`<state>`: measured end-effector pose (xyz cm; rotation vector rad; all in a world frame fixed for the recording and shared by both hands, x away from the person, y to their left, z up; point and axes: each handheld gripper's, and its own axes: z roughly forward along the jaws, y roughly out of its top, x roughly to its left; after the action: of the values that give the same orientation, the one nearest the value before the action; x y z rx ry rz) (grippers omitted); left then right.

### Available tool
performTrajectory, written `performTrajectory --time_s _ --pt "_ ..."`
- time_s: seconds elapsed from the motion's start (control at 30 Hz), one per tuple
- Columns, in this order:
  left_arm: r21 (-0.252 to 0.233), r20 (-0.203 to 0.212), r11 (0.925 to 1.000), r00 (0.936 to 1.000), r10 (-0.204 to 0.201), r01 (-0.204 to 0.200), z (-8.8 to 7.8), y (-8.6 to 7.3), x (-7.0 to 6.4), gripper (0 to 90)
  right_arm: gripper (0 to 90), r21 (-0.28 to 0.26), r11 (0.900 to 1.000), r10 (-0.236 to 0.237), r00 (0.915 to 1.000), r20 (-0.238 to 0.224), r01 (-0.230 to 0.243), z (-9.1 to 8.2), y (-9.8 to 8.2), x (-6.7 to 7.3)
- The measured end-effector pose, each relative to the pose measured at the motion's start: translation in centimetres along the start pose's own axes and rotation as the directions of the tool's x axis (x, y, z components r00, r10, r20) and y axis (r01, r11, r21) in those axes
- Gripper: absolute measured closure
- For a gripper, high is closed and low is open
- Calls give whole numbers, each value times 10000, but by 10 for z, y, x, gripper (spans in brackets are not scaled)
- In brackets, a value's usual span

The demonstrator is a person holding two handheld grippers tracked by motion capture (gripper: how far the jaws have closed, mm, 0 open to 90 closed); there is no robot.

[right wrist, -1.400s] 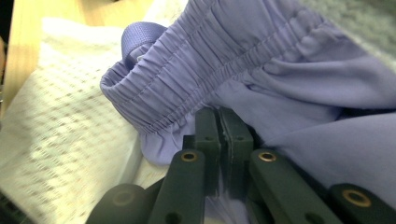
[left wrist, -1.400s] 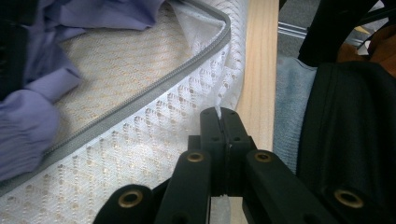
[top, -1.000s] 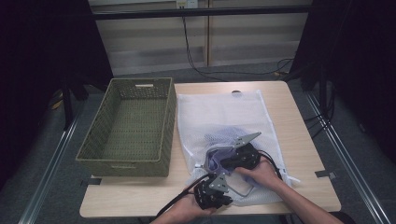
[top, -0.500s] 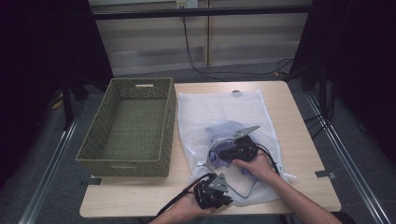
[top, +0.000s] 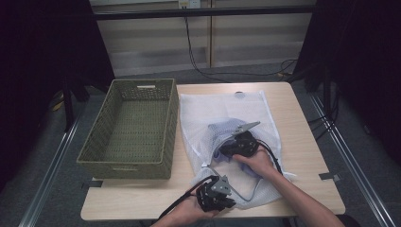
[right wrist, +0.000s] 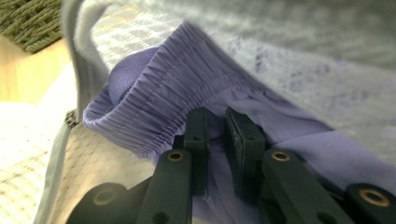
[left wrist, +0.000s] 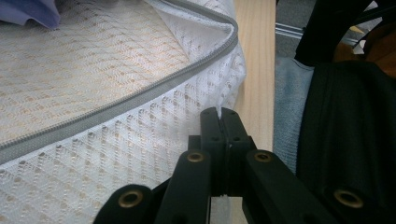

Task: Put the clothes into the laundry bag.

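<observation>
Left tongs [left wrist: 219, 114] clenched on my mesh bag's [left wrist: 93, 70] honeycomb edge; right tongs [right wrist: 219, 122], just been opening, sit released inside it, pads around crinkly lavender fabric [right wrist: 187, 88].

white mesh bag [top: 222, 113], lilac garment [right wrist: 196, 88], olive woven basket [top: 130, 127]

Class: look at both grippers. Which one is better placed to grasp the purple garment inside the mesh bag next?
Right. The right gripper is already inside the mesh bag, open against the purple garment. The left gripper is shut at the bag's edge.
</observation>
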<state>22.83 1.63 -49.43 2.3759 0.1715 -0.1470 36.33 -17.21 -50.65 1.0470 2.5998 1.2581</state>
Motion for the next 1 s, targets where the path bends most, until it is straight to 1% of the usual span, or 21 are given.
performTrajectory --time_s 0.03,0.1,0.13,0.17,0.2,0.37,0.43,0.5,0.53,0.57,0.6,0.7,0.83,0.87,0.9,0.93,0.97,1.0 --pt "-111 -11 9999 10000 -16 15 1 0 0 900 787 -33 10000 -11 10000 44 12 1 0 -1" --pt "-116 -5 9999 10000 -4 4 1 0 0 900 764 -74 10000 39 10000 -29 -39 1 0 -2" --pt "-34 98 10000 9999 39 -39 0 0 0 900 764 -78 10000 3 10000 -7 -3 1 0 -2" --pt "-30 97 10000 9999 38 -38 0 0 0 900 763 -61 10000 21 10000 54 -21 1 1 -1" --pt "-101 -17 9999 10000 22 -22 1 0 0 900 763 -80 10000 29 10000 89 -29 2 1 -1" --pt "-89 23 10000 10000 30 -30 1 0 0 900 762 -215 9997 95 9997 210 -91 5 4 -5" --pt "-139 16 9999 10000 28 -28 1 0 0 900 762 -225 9997 135 9993 352 -127 6 5 -5" --pt "-34 111 9999 9999 120 -120 0 0 1 900 761 -247 9995 194 9986 495 -182 7 6 -6" --pt "-6 61 10000 9999 85 -85 0 0 0 900 760 -288 9994 226 9982 554 -211 8 7 -7" --pt "-97 -23 9999 10000 67 -67 1 0 -1 900 760 -307 9990 341 9974 637 -322 9 8 -7" --pt "7 124 10000 9999 86 -86 0 0 0 900 757 -386 9986 394 9971 650 -370 10 9 -8" --pt "-10 123 10000 9999 80 -80 0 0 0 900 745 -443 9977 551 9950 837 -515 13 12 -11" --pt "-15 135 10000 9999 84 -84 0 0 0 900 739 -521 9969 637 9933 960 -589 16 15 -14" --pt "-15 129 10000 9999 88 -87 0 0 0 900 737 -571 9959 749 9925 970 -695 17 16 -14" --pt "-17 137 10000 9999 89 -89 0 0 0 900 735 -602 9957 759 9923 982 -702 18 17 -15" --pt "-70 51 9999 10000 75 -74 1 0 0 900 733 -603 9955 790 9921 974 -733 18 18 -16" --pt "-8 140 10000 9999 89 -88 0 0 0 900 731 -651 9949 840 9913 1013 -776 19 18 -16" --pt "-70 55 9999 10000 82 -81 1 0 0 900 731 -656 9952 790 9918 1009 -726 20 19 -18"
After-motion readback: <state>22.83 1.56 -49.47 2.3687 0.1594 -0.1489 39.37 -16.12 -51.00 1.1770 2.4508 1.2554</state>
